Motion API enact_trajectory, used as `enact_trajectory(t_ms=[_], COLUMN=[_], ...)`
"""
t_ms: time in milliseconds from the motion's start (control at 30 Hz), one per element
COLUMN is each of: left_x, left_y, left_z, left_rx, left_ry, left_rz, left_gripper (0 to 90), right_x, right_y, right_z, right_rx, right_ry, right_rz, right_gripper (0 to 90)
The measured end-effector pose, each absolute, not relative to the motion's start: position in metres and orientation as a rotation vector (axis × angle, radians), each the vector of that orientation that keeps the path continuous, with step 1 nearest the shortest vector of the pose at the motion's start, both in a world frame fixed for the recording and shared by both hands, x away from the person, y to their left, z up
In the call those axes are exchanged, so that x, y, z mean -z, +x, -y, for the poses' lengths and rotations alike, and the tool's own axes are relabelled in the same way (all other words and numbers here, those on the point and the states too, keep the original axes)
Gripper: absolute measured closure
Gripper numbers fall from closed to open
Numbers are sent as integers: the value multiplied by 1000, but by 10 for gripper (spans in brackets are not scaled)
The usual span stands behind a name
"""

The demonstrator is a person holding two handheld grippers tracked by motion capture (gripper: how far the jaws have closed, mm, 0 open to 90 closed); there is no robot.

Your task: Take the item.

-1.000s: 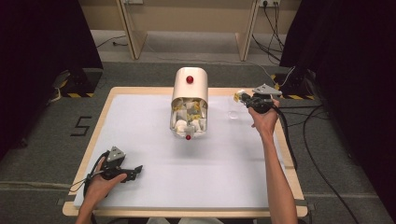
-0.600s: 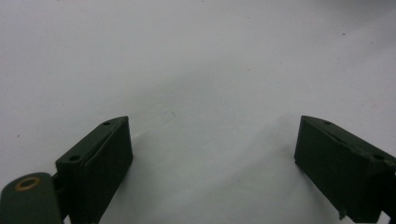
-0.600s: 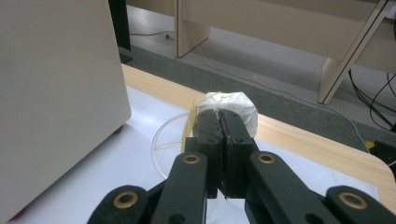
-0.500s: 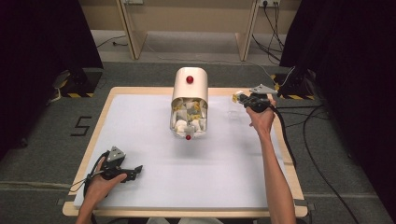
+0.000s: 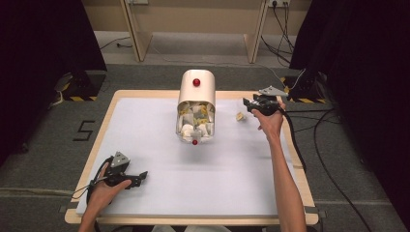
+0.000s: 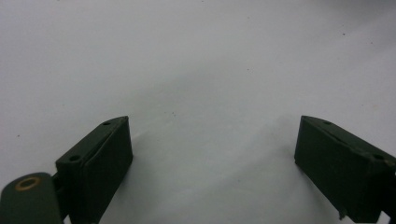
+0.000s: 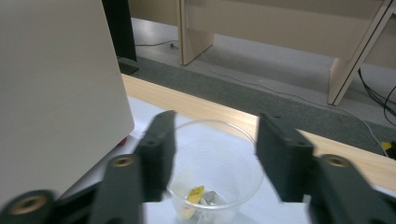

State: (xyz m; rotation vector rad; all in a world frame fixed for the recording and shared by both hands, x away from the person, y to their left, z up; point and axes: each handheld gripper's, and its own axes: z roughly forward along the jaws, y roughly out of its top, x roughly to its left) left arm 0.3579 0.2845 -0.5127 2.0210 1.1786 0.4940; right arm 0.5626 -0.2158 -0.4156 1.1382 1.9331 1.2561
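Hovering at the far right of the table (image 5: pixel 145 203), the right claw (image 7: pixel 212 154) stands with its jaws parted to either side of a clear plastic cup (image 7: pixel 212 168); the jaws appear to flank the rim without pressing it, so nothing is gripped. Whether a jaw actually touches the cup wall cannot be told, as that view is blurred. The cup stands upright near the far edge of the table, just beside the cream dispenser (image 5: pixel 196 106), and holds 1 tea bag (image 7: pixel 198 193) with a yellow tag at its bottom.

From above, the right claw (image 5: pixel 249 103) points toward the dispenser, with the cup (image 5: pixel 239 116) showing faintly just in front of it. The dispenser lies at the middle of the far side, its open front facing the person and stocked with packets, a red knob (image 5: pixel 196 82) on its top. This placement judges as convenient: the cup sits close to the supply, so each packet travels a short way.

The left claw (image 6: pixel 212 154) rests low over bare table at the near left corner, jaws wide apart and holding nothing. In the high view the left claw (image 5: pixel 140 176) lies well apart from the work, judged to be parked clear of the right arm's path.
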Motion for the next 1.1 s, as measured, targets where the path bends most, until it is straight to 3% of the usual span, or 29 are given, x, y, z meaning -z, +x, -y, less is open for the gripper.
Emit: enact_trajectory(t_ms=[167,300,1100], left_x=[513,513,513], left_y=[358,358,358], left_z=[-284,-284,-285], left_rx=[-493,-494,-494], left_ry=[2021,2020,2020], left_rz=[-1178,-1179,-1178], left_gripper=[103,103,104], right_x=[408,409,417], right_y=[558,551,500], right_z=[217,214,235], right_rx=[-1252,-1217,-1157], right_ry=[1173,1183,1174], right_rz=[-1955,-2013,-2065], right_gripper=[248,177,177])
